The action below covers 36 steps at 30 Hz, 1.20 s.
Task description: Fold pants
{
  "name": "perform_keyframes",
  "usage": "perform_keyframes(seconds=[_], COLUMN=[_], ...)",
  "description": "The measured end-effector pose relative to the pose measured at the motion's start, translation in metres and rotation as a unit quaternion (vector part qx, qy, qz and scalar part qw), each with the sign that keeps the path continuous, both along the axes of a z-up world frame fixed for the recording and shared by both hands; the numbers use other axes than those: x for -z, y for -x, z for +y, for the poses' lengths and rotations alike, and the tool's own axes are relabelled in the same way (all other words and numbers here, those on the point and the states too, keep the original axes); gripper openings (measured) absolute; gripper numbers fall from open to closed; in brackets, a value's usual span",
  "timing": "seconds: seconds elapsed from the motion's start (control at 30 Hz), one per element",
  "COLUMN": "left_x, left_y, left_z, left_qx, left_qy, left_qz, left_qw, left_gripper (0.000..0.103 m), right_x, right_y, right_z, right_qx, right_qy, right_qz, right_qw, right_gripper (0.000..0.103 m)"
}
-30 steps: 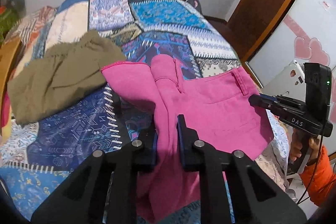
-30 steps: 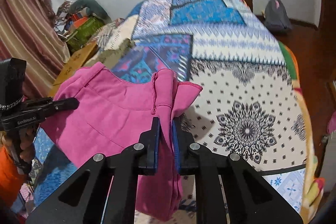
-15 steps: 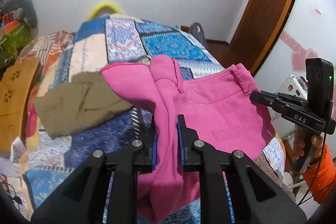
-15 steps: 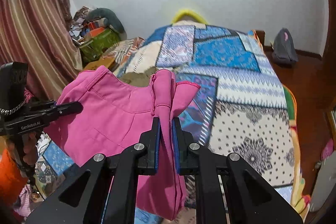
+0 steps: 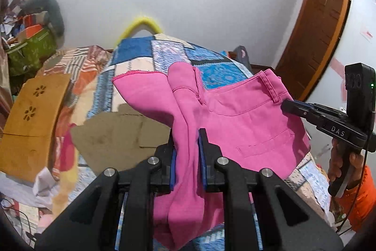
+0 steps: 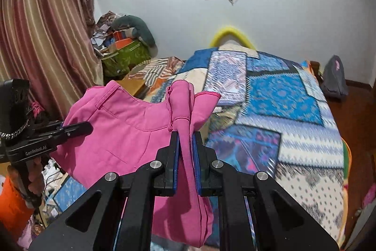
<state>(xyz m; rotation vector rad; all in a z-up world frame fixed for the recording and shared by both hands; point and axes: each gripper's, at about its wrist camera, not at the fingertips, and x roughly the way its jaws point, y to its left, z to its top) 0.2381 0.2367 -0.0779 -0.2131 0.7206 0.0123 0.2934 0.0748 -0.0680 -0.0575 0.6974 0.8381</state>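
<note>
1. Pink cloth fills the span between the two tongs: the pants [image 5: 246, 124] hang in the air above the bed [image 6: 305, 124], lifted clear of the quilt as far as I can tell; their long axis runs downward from the grips, the legs drooping below the fingers.
2. The left gripper [image 5: 186, 157] is pressed together on a bunched fold of the pants; fabric rises ahead of its fingers and falls beneath them.
3. The right gripper [image 6: 185, 161] likewise pinches a gathered fold, nearly closed on it; the waistband spreads off to its left, toward the other tool.
4. Neither hand is nearer; each holds one end of the upper edge, so laying it flat would take both moving together.
5. A folded olive garment [image 5: 122, 133] lies on the bed beyond the left tongs.
</note>
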Motion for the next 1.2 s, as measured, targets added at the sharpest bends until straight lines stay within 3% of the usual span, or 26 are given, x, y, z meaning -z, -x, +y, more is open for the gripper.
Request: perform_keyframes(seconds=[0.37,0.67,0.97,1.13,1.2], left_x=[0.026,0.084,0.161,0.181,0.182], left_y=[-0.034,-0.081,-0.114,-0.114,-0.112], left_z=[0.077,0.125,0.147,0.153,0.157], left_qx=[-0.041,-0.056,-0.067,-0.078,-0.086], left_qy=[-0.027,-0.011,0.007,0.007,0.009], left_qz=[0.017,0.044,0.111,0.137,0.139], left_qw=[0.9987,0.9974,0.9915,0.9875,0.9865], left_gripper=[0.015,0.015,0.016,0.023,0.031], right_x=[0.020,0.060,0.116,0.136,0.140], right_y=[-0.035,-0.068,-0.097,-0.106,-0.110], right_z=[0.083,0.130,0.159,0.164,0.162], right_qx=[-0.027,-0.030,-0.038,-0.037,-0.037], right_qy=[0.010,0.049,0.110,0.144,0.145], right_qz=[-0.002,0.001,0.026,0.037,0.052], right_qw=[1.000,0.998,0.993,0.988,0.987], right_gripper=[0.010,0.010,0.010,0.010,0.011])
